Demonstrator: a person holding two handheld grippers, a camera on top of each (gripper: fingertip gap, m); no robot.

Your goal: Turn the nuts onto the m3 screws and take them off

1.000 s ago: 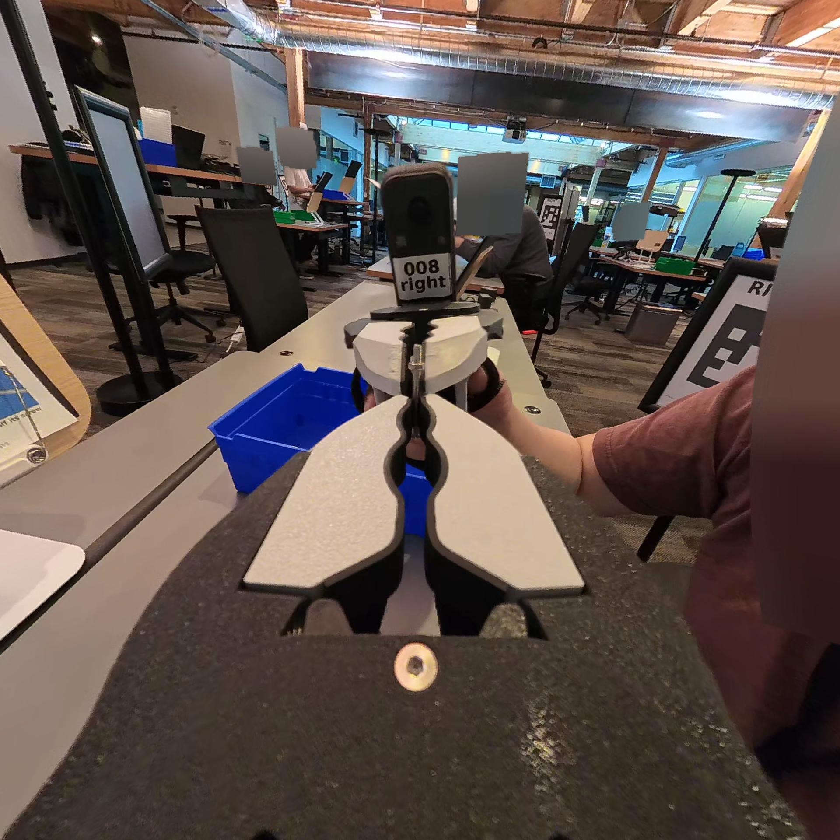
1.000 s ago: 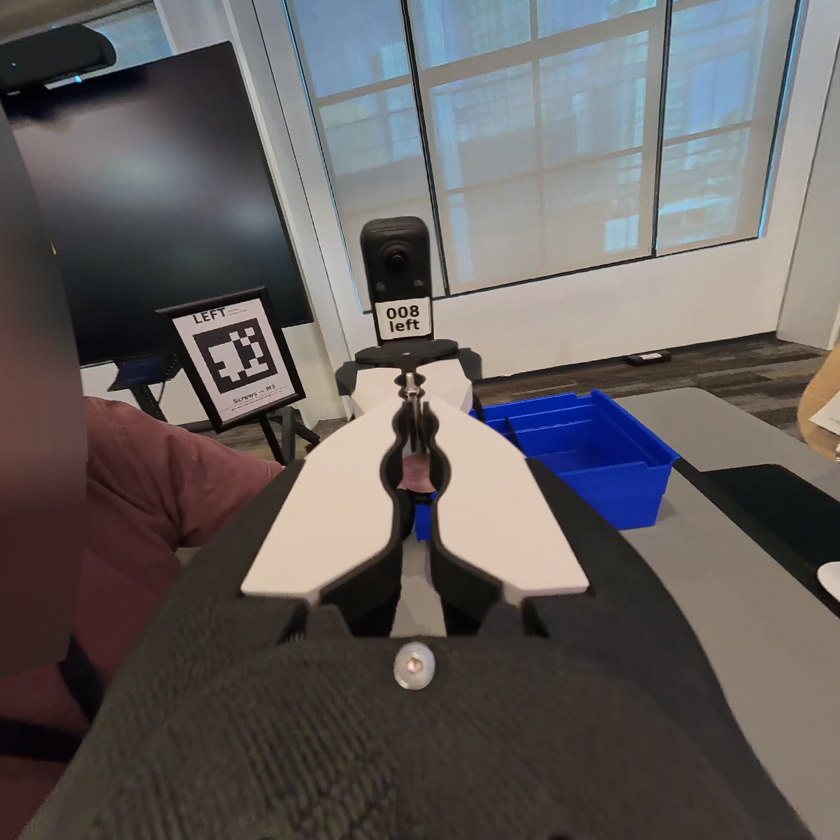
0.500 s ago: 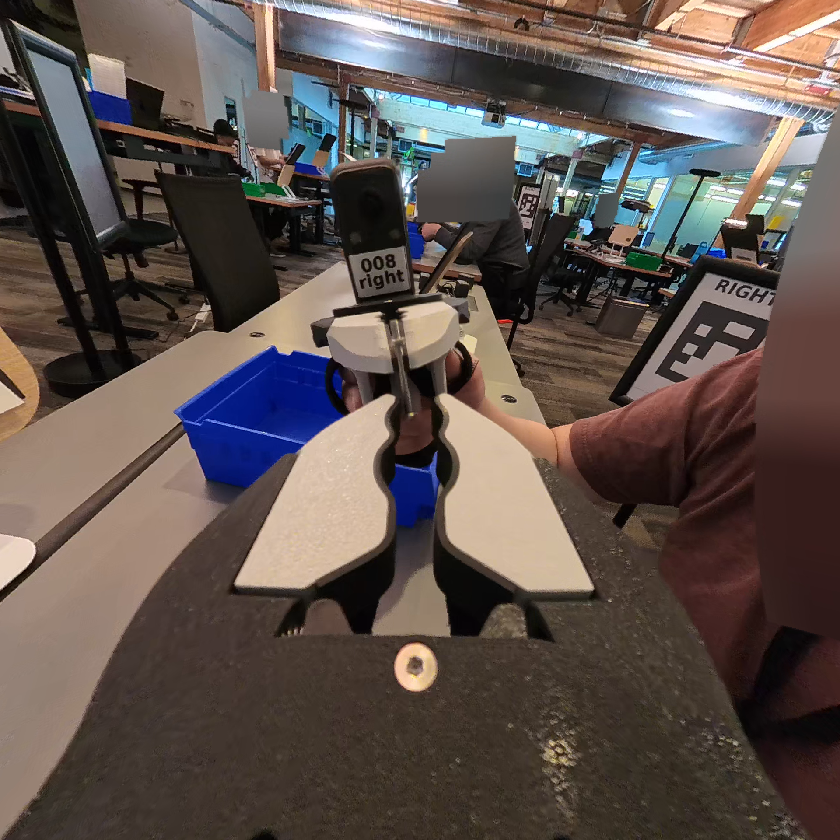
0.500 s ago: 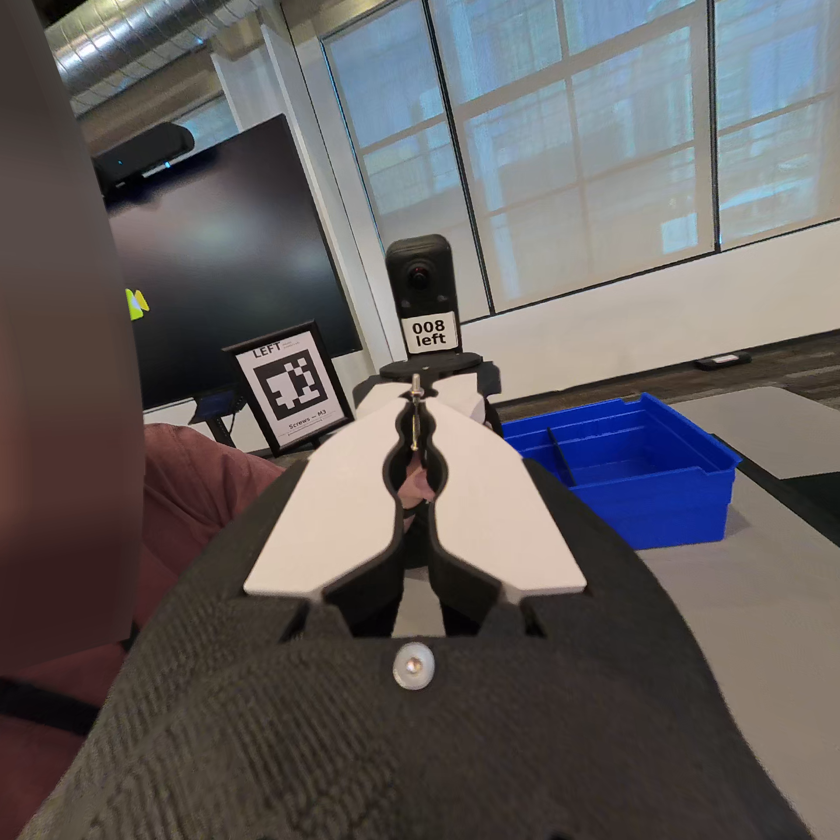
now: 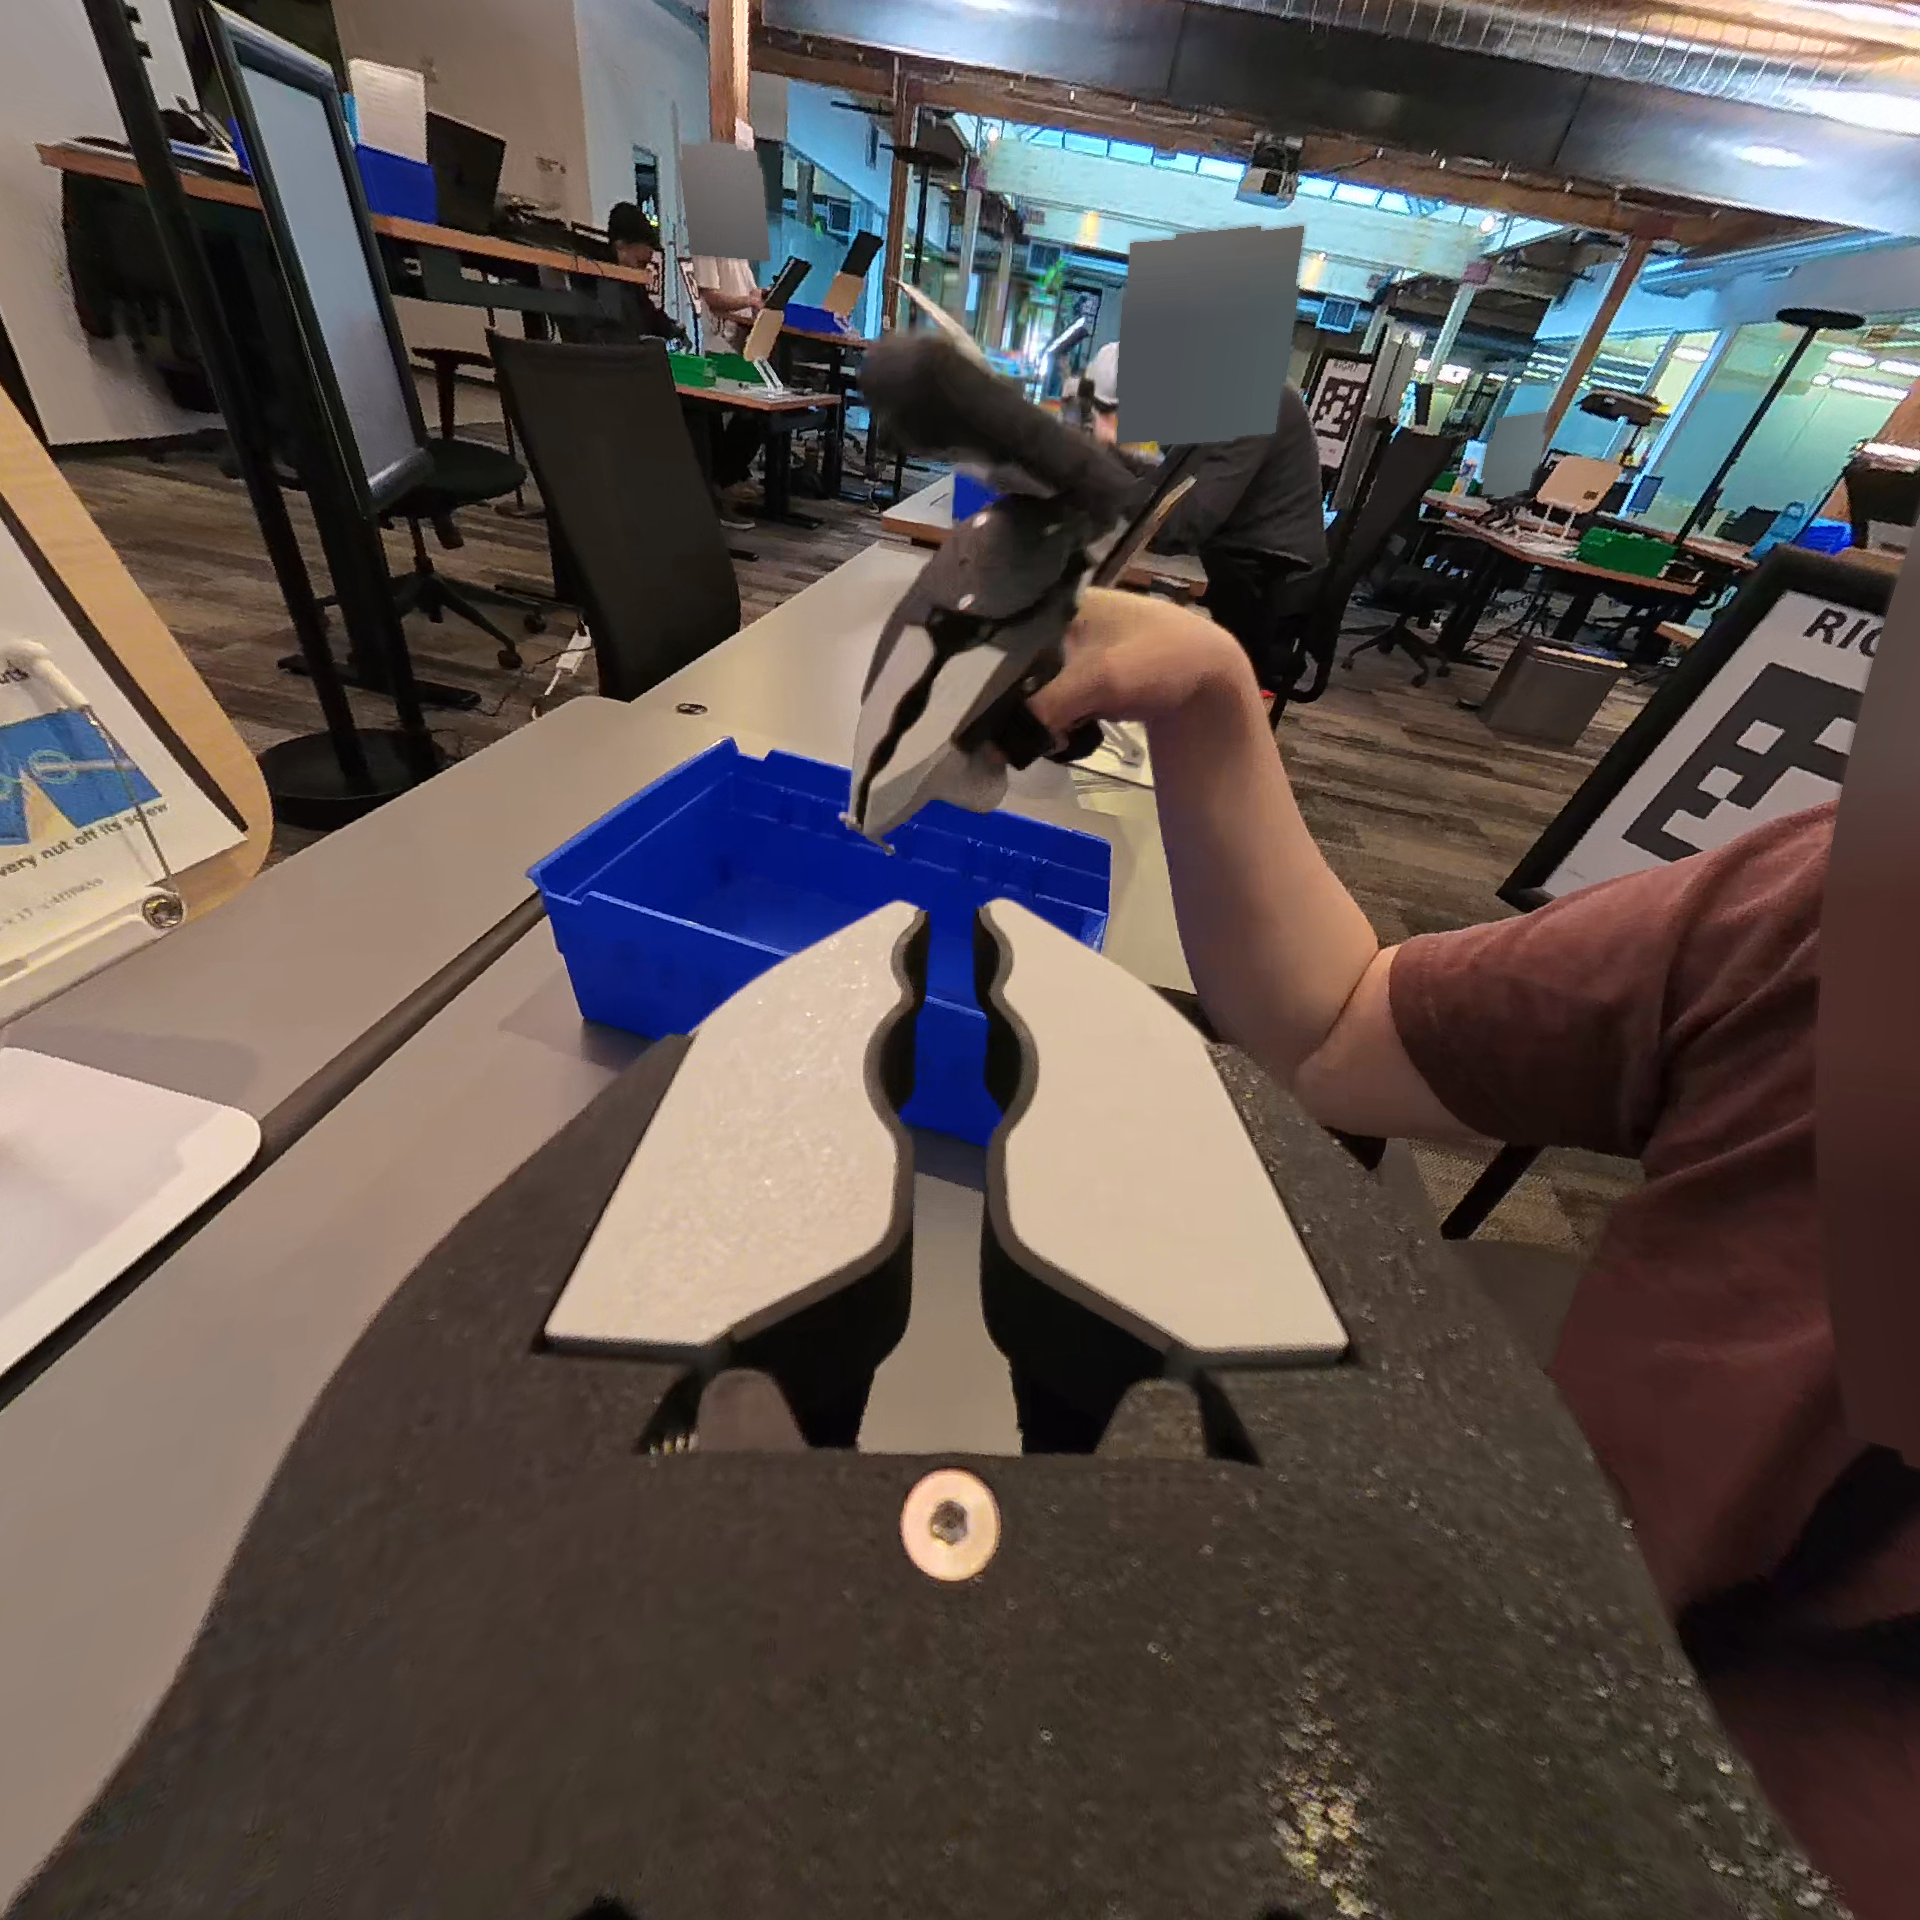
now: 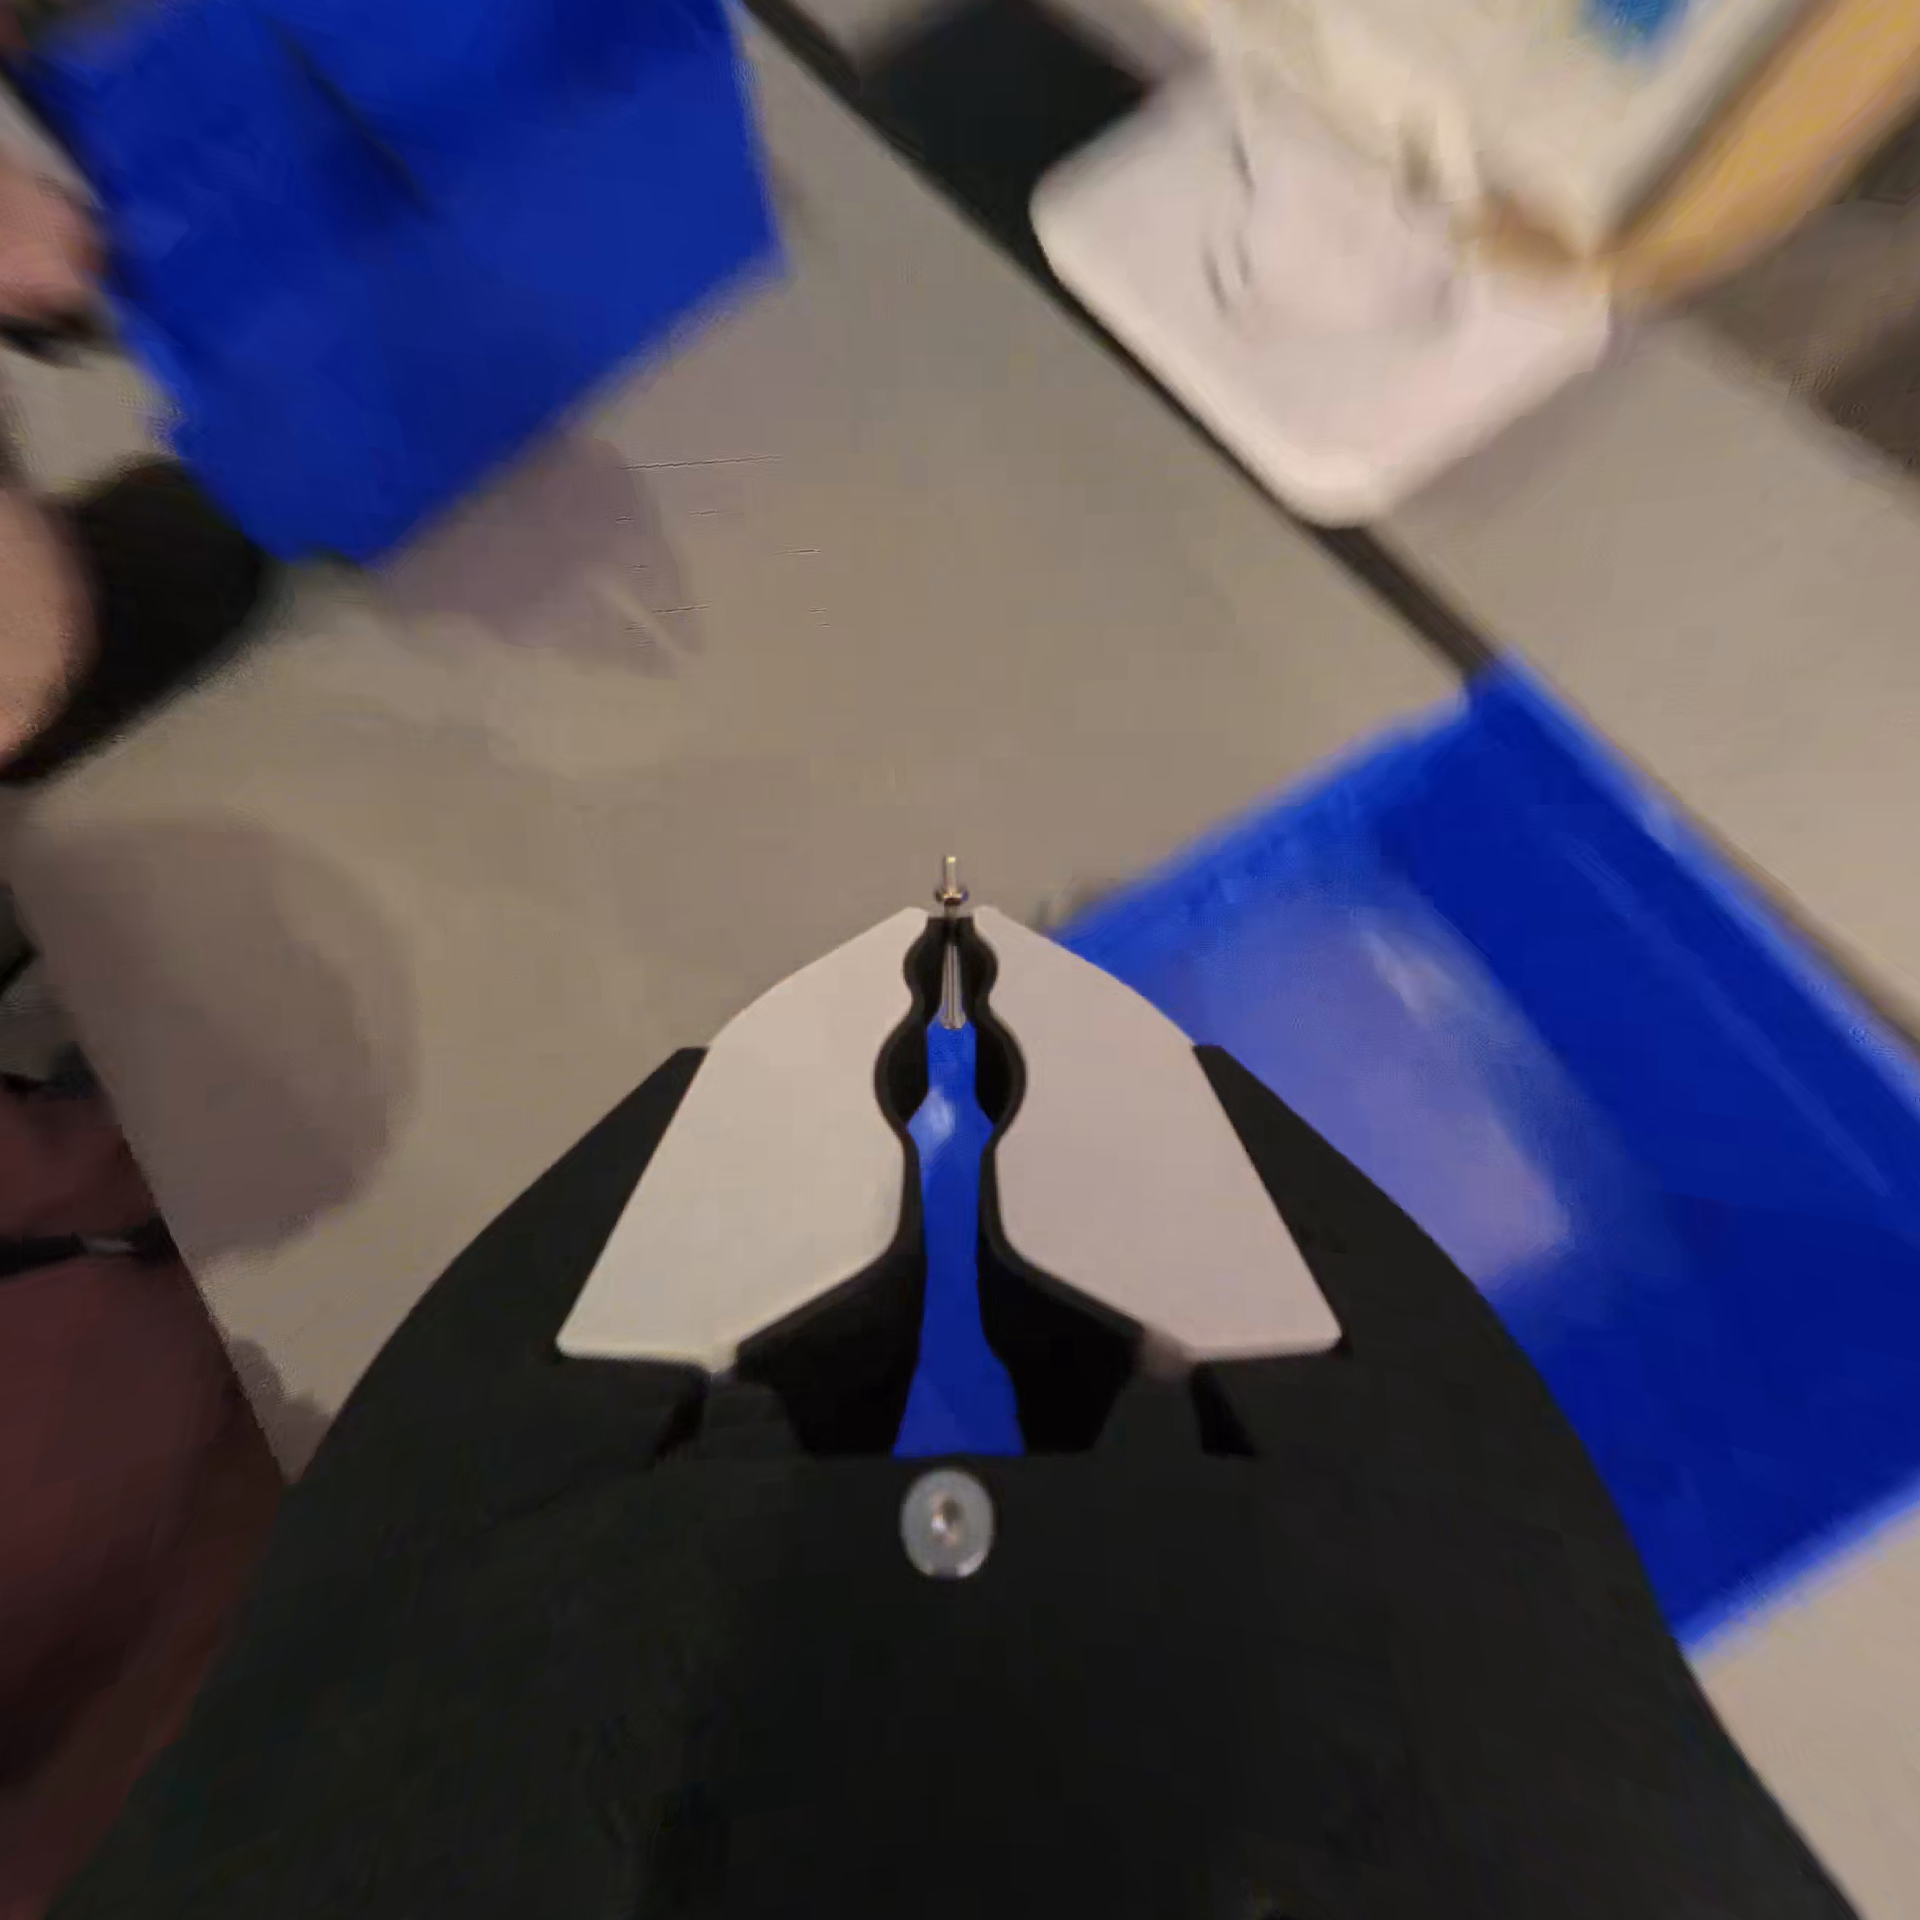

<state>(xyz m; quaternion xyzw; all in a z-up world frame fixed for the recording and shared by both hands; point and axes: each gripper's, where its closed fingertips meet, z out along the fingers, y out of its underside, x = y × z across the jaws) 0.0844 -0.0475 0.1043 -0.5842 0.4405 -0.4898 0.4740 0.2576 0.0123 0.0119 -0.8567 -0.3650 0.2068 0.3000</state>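
Observation:
In the right wrist view my right gripper (image 6: 948,916) is shut on a thin silver screw (image 6: 949,971). The screw's end sticks out past the fingertips and carries a small nut (image 6: 948,896). The left wrist view shows this gripper (image 5: 871,823) tilted down over the blue bin (image 5: 727,894), with the screw (image 5: 868,834) across its tips. My left gripper (image 5: 951,914) is open and empty. It is held back from the bin, whose blue wall shows through the gap between the fingers. The right wrist view is blurred by motion.
The bin stands on a grey table (image 5: 312,935) and shows at the right of the right wrist view (image 6: 1558,1039). A second blurred blue shape (image 6: 364,260) is at that view's upper left. A white tray (image 5: 94,1174) lies at the left. A person's arm (image 5: 1278,883) reaches across from the right. One gripper's finger ends stand about 20 cm off the other's.
The grippers met tip to tip on the screw a second ago. My left gripper has opened and drawn back. My right gripper has swung down over the blue bin, still holding the screw with its nut.

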